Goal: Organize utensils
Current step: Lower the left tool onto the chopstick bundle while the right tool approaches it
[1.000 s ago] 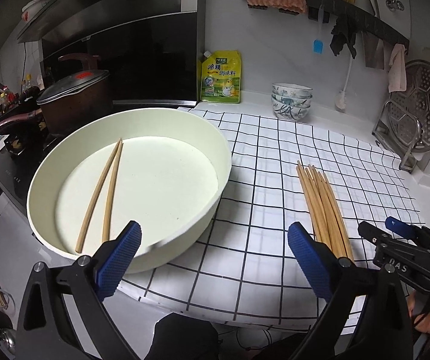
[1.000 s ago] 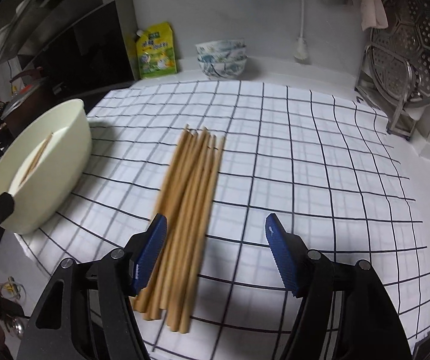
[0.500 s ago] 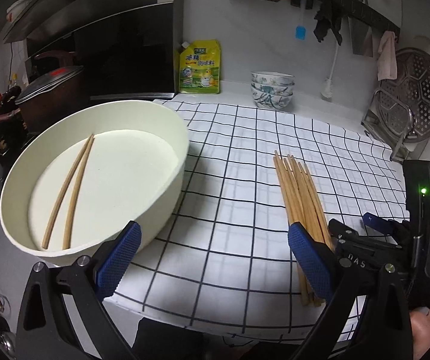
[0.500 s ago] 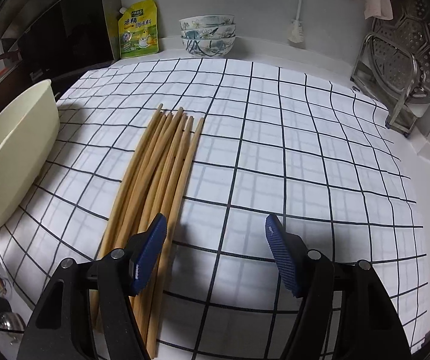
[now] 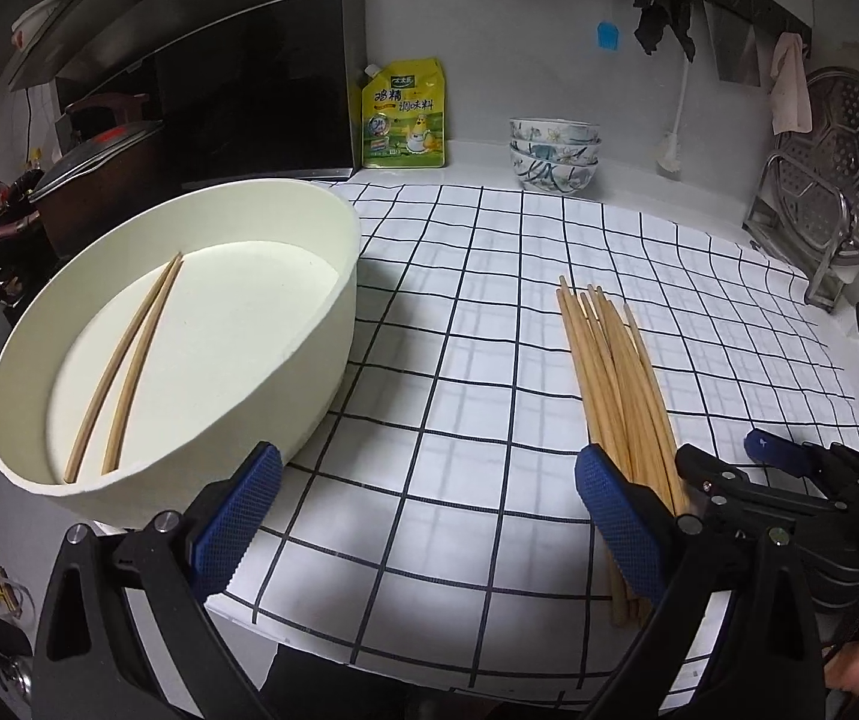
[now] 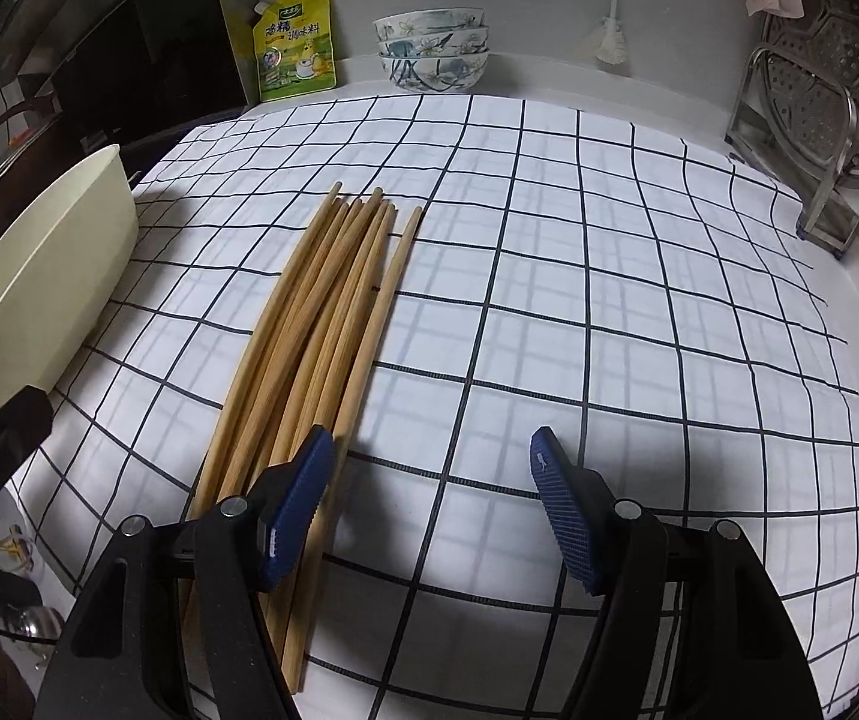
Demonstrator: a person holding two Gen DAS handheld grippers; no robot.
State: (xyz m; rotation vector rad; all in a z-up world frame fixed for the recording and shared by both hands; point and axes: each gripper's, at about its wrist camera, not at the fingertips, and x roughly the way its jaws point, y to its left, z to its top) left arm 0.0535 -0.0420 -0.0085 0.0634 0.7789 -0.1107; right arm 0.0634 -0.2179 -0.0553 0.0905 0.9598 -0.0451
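left claw (image 5: pixel 426 516) spread, empty | right claw (image 6: pixel 429 504) spread, empty, beside chopstick bundle (image 6: pixel 315 324) on checked cloth (image 6: pixel 609 276) | basin (image 5: pixel 309 324) holds two chopsticks (image 5: pixel 123 366) | three stacked bowls (image 6: pixel 432 51), yellow pouch (image 6: pixel 294 51) behind

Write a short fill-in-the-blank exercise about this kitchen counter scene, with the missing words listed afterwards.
1. Inside the cream tub lie ____ chopsticks.
2. The loose chopstick bundle rests on a ____ cloth.
3. By the back wall, the patterned bowls are ____ one inside another.
4. The right gripper is ____, with nothing between its pads.

Missing words: two; checked; stacked; open
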